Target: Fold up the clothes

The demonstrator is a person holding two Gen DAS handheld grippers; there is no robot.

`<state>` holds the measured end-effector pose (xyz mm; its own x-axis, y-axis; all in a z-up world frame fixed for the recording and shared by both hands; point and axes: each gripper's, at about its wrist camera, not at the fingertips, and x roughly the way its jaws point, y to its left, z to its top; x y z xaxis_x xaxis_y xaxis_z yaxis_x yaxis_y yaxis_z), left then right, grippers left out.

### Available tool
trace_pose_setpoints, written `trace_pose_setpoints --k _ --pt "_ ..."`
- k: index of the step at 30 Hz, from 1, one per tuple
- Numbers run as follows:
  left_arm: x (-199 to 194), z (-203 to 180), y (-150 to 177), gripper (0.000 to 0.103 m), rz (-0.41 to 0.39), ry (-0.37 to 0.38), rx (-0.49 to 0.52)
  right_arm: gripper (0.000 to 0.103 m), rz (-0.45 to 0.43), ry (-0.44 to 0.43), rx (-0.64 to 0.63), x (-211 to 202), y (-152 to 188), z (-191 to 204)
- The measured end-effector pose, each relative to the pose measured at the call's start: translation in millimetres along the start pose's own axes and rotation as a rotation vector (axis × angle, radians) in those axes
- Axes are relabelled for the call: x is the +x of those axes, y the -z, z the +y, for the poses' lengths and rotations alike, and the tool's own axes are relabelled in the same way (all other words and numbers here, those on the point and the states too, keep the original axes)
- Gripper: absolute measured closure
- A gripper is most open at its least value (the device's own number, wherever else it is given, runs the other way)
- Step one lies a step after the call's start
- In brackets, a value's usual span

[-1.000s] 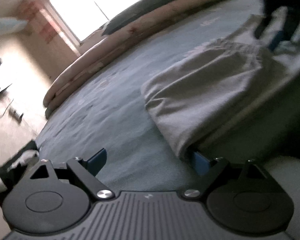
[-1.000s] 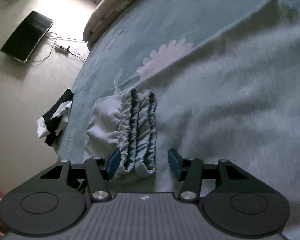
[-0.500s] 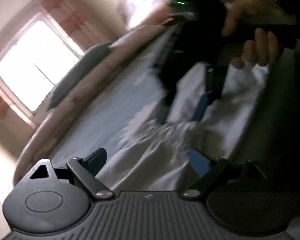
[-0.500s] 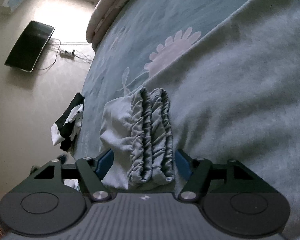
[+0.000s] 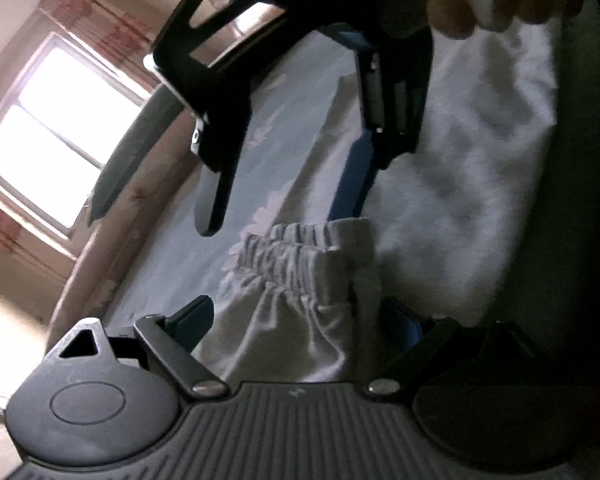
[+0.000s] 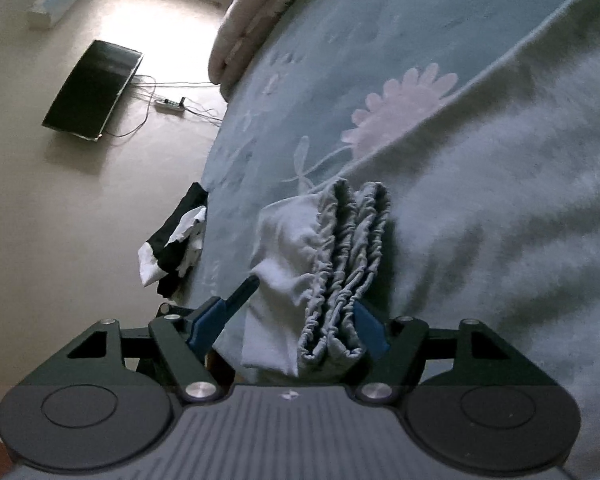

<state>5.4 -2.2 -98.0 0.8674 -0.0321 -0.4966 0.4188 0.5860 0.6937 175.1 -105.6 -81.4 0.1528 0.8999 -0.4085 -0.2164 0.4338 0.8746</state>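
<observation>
A folded pale grey garment point(image 6: 316, 264) with a gathered elastic waistband lies on the blue flowered bed sheet point(image 6: 340, 60). My right gripper point(image 6: 294, 320) is open, and the garment's waistband end sits between its blue fingers point(image 6: 370, 326). From the opposite side my left gripper point(image 5: 298, 318) is also open, with the same garment point(image 5: 300, 292) between its fingers. In the left wrist view the right gripper point(image 5: 280, 196) hangs just above the garment, held by a hand point(image 5: 480, 0).
A white fluffy blanket point(image 6: 500, 220) lies on the bed right next to the garment. Black-and-white clothing point(image 6: 176, 240) hangs at the bed's edge. On the floor lie a dark screen point(image 6: 92, 92) and a power strip point(image 6: 170, 105). A pillow point(image 5: 140, 148) lies near the window point(image 5: 60, 128).
My left gripper swung from the garment's folded side round to its waistband end, facing the right gripper. The right gripper moved in closer, so the waistband now lies between its fingers.
</observation>
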Motion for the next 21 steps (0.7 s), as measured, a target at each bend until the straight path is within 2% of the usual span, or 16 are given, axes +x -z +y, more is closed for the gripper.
trace_pose_setpoints --k 2,4,9,13,16,17,19,20,21 --pt "1.5 1.2 -0.5 0.032 0.008 -0.025 -0.010 0.026 0.002 0.002 -0.010 0.7 0.2 2.1" --pt "-2.1 10.9 1.4 0.039 0.010 -0.012 -0.083 0.025 0.002 0.007 -0.010 1.0 0.1 0.3" --pt "-11.7 29.5 8.5 0.043 0.003 -0.023 -0.203 0.025 -0.004 0.049 0.064 6.6 -0.3 -17.9" --pt "-20.8 39.7 12.5 0.043 -0.006 -0.006 -0.254 0.025 0.014 -0.010 0.132 27.1 -2.6 -24.1" --pt "-26.8 44.8 17.9 0.041 -0.027 0.017 -0.264 0.026 0.015 -0.021 0.130 45.2 -7.8 -20.2" --pt "-27.3 46.8 19.5 0.040 -0.029 0.031 -0.263 0.029 0.011 -0.004 0.115 49.9 -9.3 -18.0" --pt "-33.0 45.8 23.0 0.038 -0.030 0.064 -0.256 0.045 0.007 0.051 0.070 56.8 -11.0 -12.8" --pt "-37.7 43.5 25.1 0.038 -0.029 0.081 -0.252 0.065 0.007 0.091 0.039 59.1 -10.9 -9.8" --pt "-41.0 45.0 28.7 0.037 -0.027 0.091 -0.256 0.070 -0.001 0.102 0.022 55.9 -8.2 -6.4"
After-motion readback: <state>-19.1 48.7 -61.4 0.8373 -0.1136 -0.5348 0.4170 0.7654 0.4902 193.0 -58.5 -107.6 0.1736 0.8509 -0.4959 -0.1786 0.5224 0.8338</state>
